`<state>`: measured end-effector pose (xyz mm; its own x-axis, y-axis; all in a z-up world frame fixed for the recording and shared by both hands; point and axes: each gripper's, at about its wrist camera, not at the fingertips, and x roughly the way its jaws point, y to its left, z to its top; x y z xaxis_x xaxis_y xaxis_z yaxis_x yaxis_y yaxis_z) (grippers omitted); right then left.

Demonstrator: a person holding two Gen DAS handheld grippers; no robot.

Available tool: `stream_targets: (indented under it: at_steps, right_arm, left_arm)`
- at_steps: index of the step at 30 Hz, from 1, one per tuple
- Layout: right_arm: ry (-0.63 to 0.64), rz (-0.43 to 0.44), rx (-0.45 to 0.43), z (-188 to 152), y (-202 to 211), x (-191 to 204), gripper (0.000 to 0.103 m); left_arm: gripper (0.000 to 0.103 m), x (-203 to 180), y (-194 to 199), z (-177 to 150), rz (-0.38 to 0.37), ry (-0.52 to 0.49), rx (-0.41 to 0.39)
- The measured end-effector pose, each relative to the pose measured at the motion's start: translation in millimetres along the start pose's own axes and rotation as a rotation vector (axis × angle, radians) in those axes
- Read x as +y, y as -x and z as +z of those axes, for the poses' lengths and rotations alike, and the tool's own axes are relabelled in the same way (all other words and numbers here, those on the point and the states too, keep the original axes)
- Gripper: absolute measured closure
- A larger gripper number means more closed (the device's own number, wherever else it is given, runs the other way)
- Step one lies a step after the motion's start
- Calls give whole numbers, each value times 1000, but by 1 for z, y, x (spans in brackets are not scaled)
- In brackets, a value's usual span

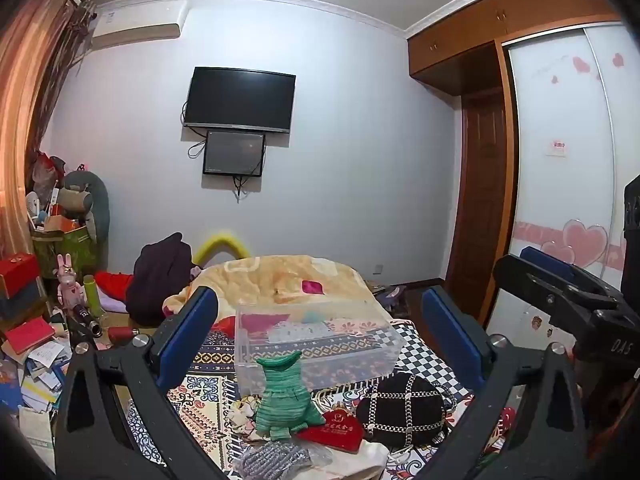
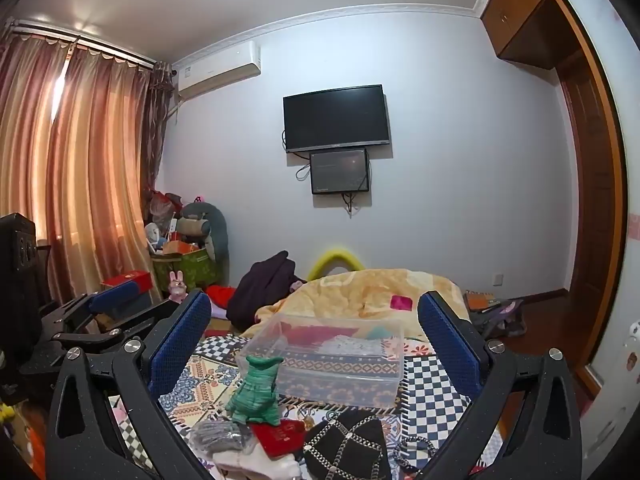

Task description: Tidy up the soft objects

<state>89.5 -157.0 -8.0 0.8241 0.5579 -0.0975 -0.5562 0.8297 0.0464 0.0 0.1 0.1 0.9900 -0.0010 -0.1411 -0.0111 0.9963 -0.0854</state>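
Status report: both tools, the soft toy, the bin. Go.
Left tool open, right tool open, both empty. Green knitted toy upright before clear bin. Black chained bag beside toy.

A green knitted toy (image 1: 285, 398) stands before a clear plastic box (image 1: 316, 344); beside it a black bag (image 1: 404, 410) crossed with silver chains in a grid, a red pouch (image 1: 334, 432) with gold lettering and a grey knit (image 1: 272, 460); the bedspread (image 2: 436, 400) mixes blue-and-white checks with floral patches; the blanket (image 1: 280, 276) is pale yellow; both grippers carry blue pads (image 2: 178, 344) on black frames.
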Motion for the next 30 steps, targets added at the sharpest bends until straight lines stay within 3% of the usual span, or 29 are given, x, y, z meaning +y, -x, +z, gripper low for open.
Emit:
stream_targets:
  at_steps: [30]
  right_arm:
    - [0, 2, -4, 1, -1, 3, 0]
  left_arm:
    - [0, -3, 0, -1, -5, -10, 2]
